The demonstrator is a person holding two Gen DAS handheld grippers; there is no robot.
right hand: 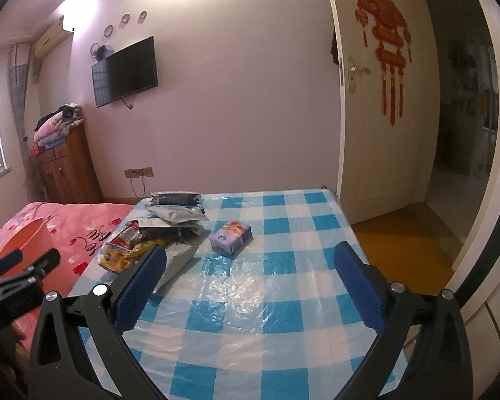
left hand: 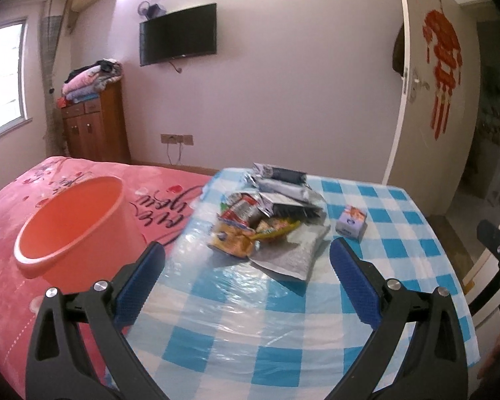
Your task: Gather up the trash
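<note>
Trash pile (left hand: 266, 213): crinkly snack wrappers in yellow and red, plus grey and silver bags, all heaped together. It sits on the left part of the surface (left hand: 400, 243), which has a blue and white check cover with clear plastic on top.
Small box (left hand: 351, 221): purple and white with a bit of orange. It stands alone, just right of the pile.
Bucket (left hand: 73, 223): orange and round, with nothing seen inside. It sits on the pink bed (left hand: 23, 300), left of the surface.
Left tool (left hand: 246, 263): blue pads spread wide, holding nothing, above the surface near the pile.
Right tool (right hand: 250, 263): spread wide too, holding nothing.
Only the left view shows: the inside of the bucket.
Only the right view shows: the doorway and the orange floor (right hand: 403, 246) past the surface.
</note>
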